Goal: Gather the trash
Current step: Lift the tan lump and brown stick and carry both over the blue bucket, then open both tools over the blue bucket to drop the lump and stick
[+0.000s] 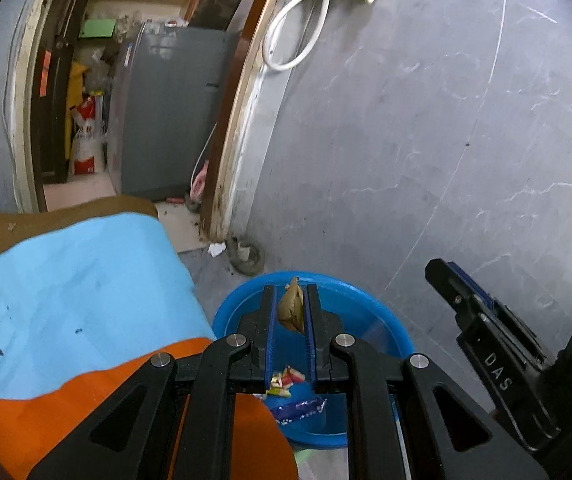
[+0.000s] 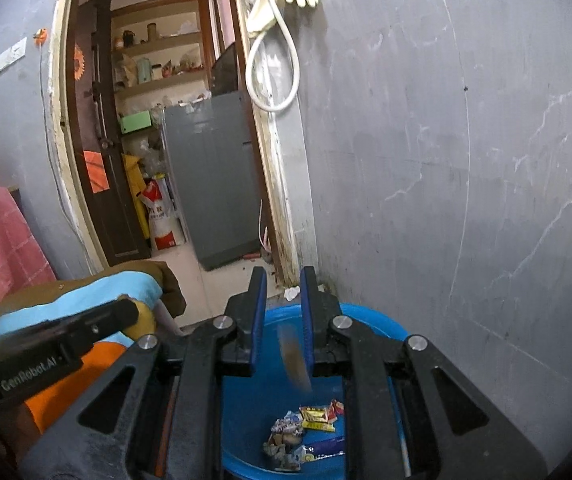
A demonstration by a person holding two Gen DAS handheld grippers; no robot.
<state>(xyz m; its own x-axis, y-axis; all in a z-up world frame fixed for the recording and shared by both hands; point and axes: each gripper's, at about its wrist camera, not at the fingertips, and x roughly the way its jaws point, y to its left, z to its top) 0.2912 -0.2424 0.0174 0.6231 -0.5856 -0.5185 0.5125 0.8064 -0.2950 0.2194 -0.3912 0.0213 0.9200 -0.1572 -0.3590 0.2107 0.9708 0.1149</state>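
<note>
Item: left gripper [image 1: 290,312], jaws nearly closed, we pinch brown scrap [image 1: 292,310] over blue basin [image 1: 390,320].

Item: right gripper [image 2: 283,320], jaws narrow; blurred brown piece [image 2: 294,356] between them, grip uncertain.

Step, we judge: drop-off. Next: open jaws over basin.

Right view alone shows wrappers [image 2: 306,428] clearly on basin floor.

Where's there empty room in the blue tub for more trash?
In the blue tub, the floor along the far and left walls is bare. The wrappers crowd the near side.
</note>
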